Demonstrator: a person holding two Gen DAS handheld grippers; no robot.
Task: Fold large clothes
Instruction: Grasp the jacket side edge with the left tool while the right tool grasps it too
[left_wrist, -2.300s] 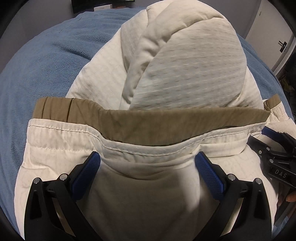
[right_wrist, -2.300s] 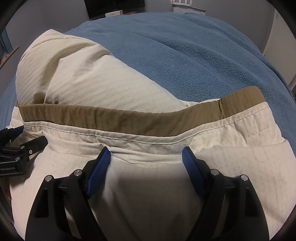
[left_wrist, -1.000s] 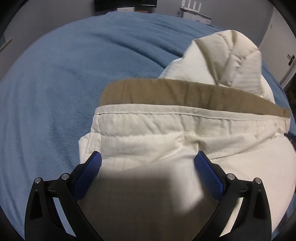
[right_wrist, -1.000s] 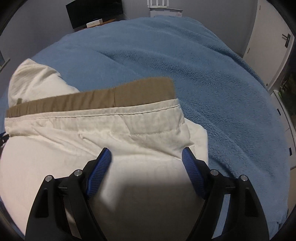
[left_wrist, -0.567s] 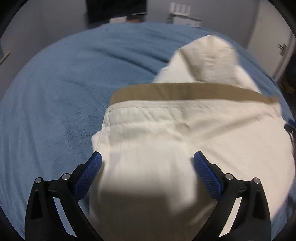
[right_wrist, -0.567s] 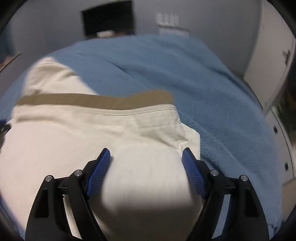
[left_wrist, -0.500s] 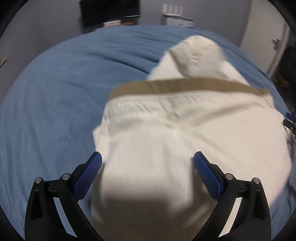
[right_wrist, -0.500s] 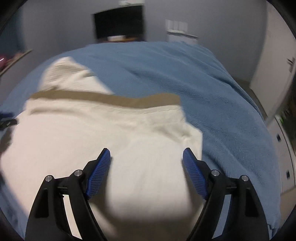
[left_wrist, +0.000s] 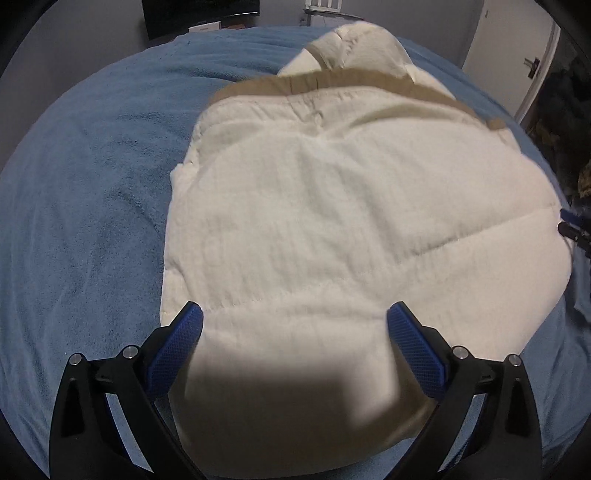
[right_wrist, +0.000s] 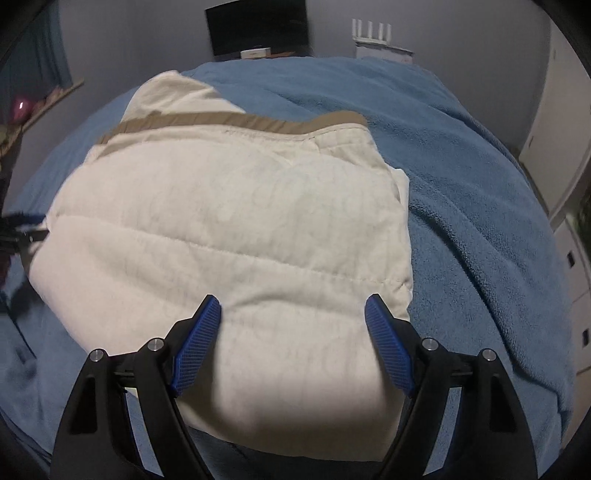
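Item: cream quilted padded jacket with tan hem band (left_wrist: 351, 206), lying folded on the blue fleece blanket (left_wrist: 85, 192), tan band at the far edge. Left gripper (left_wrist: 295, 328) and right gripper (right_wrist: 293, 317): both released, jaws spread, nothing clasped, hovering above the near fold, likely checking the bundle lies compact.

Your left gripper (left_wrist: 295, 325) points steeply down with its jaws spread wide, the blue pads (left_wrist: 177, 347) standing well apart. Your right gripper (right_wrist: 293, 314) is tilted down too, a little less steeply, and its jaws are also wide, blue pads (right_wrist: 388, 347) facing each other. In each wrist view the other gripper's tip shows at the frame edge.
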